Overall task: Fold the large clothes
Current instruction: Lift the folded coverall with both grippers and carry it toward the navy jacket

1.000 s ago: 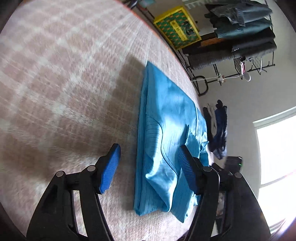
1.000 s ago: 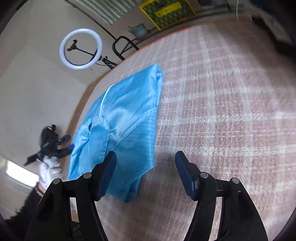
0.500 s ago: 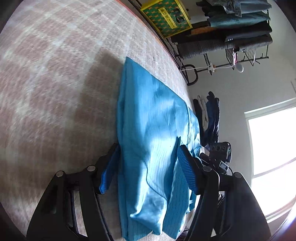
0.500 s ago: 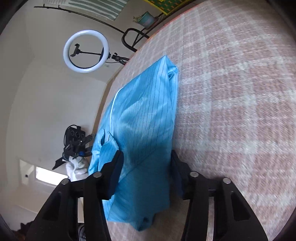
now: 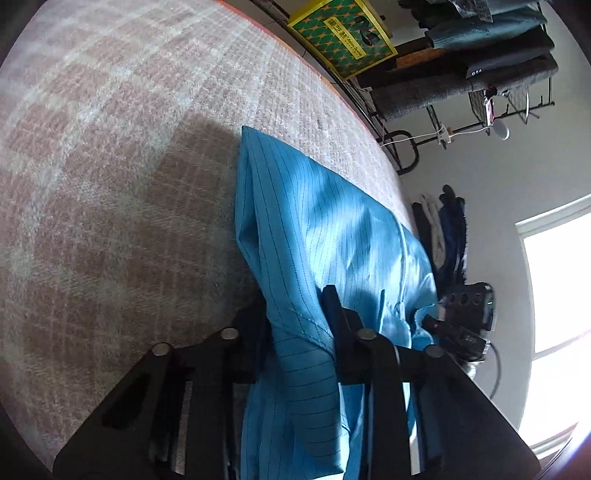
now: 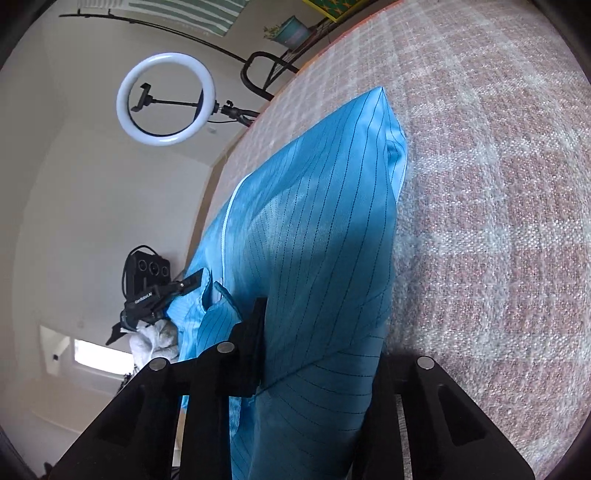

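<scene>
A blue pinstriped garment (image 5: 325, 229), folded lengthwise with a white zipper line, lies on a pink-and-white checked bed cover (image 5: 110, 184). My left gripper (image 5: 295, 321) is shut on the garment's near end, and the cloth drapes between and over its fingers. My right gripper (image 6: 321, 332) is shut on the other near corner of the same garment (image 6: 325, 229). The near end is lifted off the cover; the far end rests on it. The right gripper's right finger is hidden under the cloth.
A yellow-green box (image 5: 343, 33) and a rack of dark clothes (image 5: 480, 62) stand beyond the bed. A ring light (image 6: 166, 99) on a stand and a potted plant (image 6: 291, 29) are on the other side. A window (image 5: 557, 325) is at right.
Both grippers moved forward over the garment's near end and closed on it. The near end has risen off the cover.
</scene>
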### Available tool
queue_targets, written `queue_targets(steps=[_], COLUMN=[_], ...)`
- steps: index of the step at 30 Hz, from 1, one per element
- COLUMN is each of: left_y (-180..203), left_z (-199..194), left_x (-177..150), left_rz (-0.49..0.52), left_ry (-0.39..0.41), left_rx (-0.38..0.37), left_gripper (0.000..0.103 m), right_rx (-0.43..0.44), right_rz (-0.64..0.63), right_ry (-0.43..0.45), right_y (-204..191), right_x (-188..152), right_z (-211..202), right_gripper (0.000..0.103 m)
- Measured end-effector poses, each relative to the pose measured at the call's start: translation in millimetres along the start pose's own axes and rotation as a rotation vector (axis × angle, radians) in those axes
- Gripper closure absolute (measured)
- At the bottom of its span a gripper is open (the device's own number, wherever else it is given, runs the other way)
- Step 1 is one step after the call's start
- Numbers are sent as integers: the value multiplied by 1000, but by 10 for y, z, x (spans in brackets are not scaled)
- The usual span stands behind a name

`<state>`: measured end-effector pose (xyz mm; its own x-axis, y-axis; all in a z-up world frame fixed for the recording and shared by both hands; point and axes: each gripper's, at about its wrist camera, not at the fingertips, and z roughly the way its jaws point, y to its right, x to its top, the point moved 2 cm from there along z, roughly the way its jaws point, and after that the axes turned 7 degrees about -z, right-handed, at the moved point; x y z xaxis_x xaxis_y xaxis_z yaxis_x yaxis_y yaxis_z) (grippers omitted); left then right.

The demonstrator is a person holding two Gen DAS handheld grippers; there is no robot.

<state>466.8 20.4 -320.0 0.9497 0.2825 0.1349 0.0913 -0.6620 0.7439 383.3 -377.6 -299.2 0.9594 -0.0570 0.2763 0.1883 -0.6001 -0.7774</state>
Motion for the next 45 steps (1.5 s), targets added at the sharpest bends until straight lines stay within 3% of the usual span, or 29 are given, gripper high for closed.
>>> queue_targets(steps=[4,10,21,33,45], left_y=[148,332,776,1556,2697], left_z=[-44,-181,-465,-576,-29], left_x=[-71,-169,-404,-692,-870], left_rz=[53,102,182,284,381], left_ry=[53,96,121,131,67], left_rx=[41,50,23,-46,-134], left_gripper=[92,97,99,99,99], right_rx=[-98,-238,-326,-376,-466], right_rz=[-69,-203,-300,-346,-322], right_ry=[1,3,33,120,214], right_y=[-226,-592,-1027,-1255,-986], right_x=[63,64,1,-135,-114], right_z=[18,-38,-370,-1175,-2244], right_gripper=[90,95,97,97,97])
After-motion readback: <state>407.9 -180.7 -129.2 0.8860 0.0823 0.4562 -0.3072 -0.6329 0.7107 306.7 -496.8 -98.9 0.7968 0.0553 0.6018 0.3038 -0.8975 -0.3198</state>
